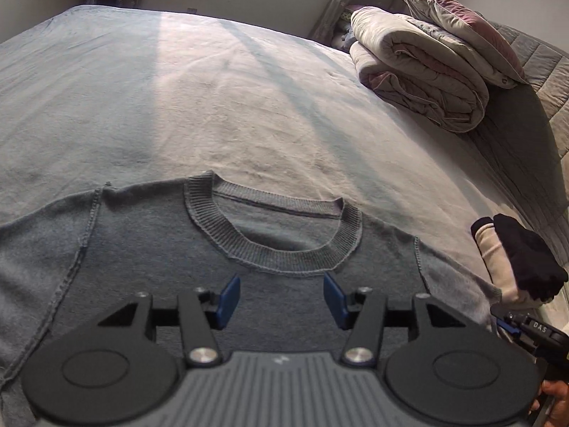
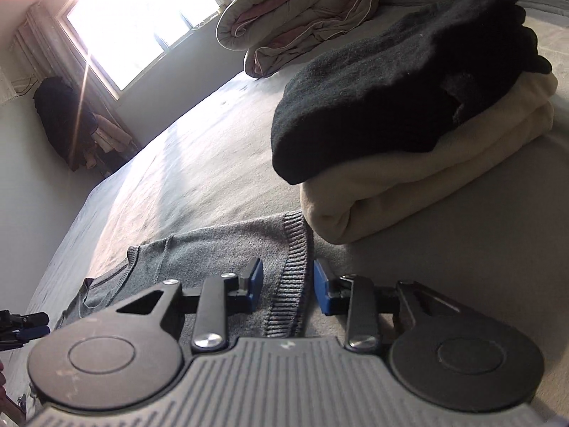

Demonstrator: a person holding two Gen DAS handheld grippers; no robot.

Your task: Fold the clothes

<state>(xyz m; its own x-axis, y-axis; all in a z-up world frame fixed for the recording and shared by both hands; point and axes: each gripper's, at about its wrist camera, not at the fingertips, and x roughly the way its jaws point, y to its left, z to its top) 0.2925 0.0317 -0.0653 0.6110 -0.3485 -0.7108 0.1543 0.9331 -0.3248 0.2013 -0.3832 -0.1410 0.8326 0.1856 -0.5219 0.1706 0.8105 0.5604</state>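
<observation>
Above, a grey sweater (image 1: 149, 249) lies flat on a bed (image 1: 213, 106) covered by a pale grey sheet, its ribbed collar (image 1: 274, 245) facing the far side of the mattress.

Left gripper (image 1: 281, 299) hovers over the sweater's chest just below the collar, jaws open with nothing between them. Right gripper (image 2: 288, 286) sits low at the sweater's ribbed cuff (image 2: 290, 284), its blue pads standing on either side of the ribbing without pressing it. Just beyond the cuff, a folded black garment (image 2: 391, 99) rests on a folded cream one (image 2: 444, 185). A rolled quilt (image 1: 416, 82) with a pillow (image 1: 462, 25) on top lies near the far corner. Bright light enters through a window (image 2: 135, 17); dark clothing (image 2: 60, 117) hangs against the wall beside it.
</observation>
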